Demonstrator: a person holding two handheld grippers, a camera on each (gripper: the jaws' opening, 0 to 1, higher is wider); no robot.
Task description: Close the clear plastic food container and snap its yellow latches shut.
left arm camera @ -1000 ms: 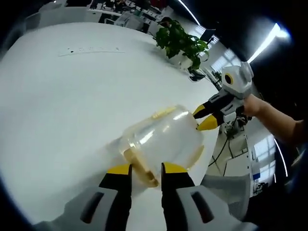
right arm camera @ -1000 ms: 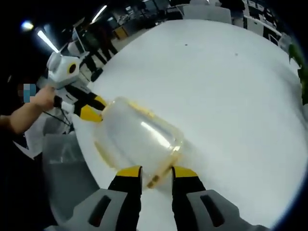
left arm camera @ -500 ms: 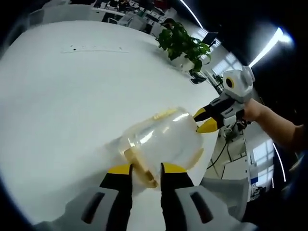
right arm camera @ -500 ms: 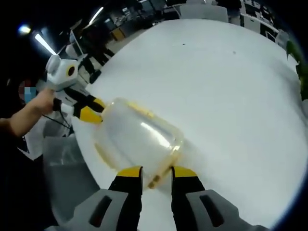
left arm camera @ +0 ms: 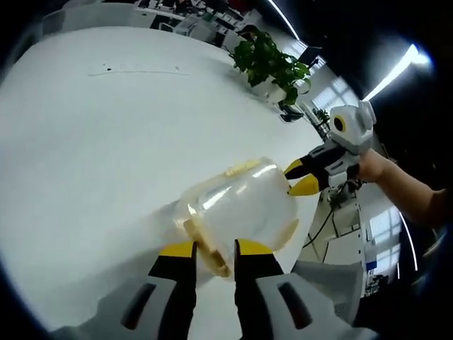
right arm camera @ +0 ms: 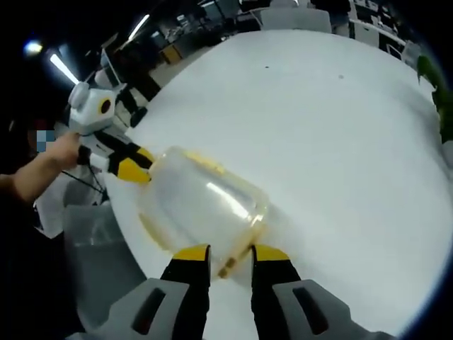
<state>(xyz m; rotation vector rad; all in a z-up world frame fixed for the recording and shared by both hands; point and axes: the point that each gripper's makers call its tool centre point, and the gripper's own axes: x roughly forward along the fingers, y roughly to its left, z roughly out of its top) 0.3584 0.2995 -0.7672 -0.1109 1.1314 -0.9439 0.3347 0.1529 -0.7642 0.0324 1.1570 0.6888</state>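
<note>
White counter (left arm camera: 92, 142) spreads wide in the left gripper view, with a green plant (left arm camera: 267, 62) at its far edge. We see the clear container (left arm camera: 241, 205) lying near the counter edge; the left gripper (left arm camera: 212, 253) has its fingers clamped on a yellow latch (left arm camera: 207, 248). The right gripper (left arm camera: 303, 177) touches the opposite end.

From the right gripper view, the container (right arm camera: 202, 209) lies on the counter (right arm camera: 340, 156). Its fingers (right arm camera: 191, 255) seem closed on the rim, though clear plastic blurs it. The left gripper (right arm camera: 127, 164) meets the far side.
</note>
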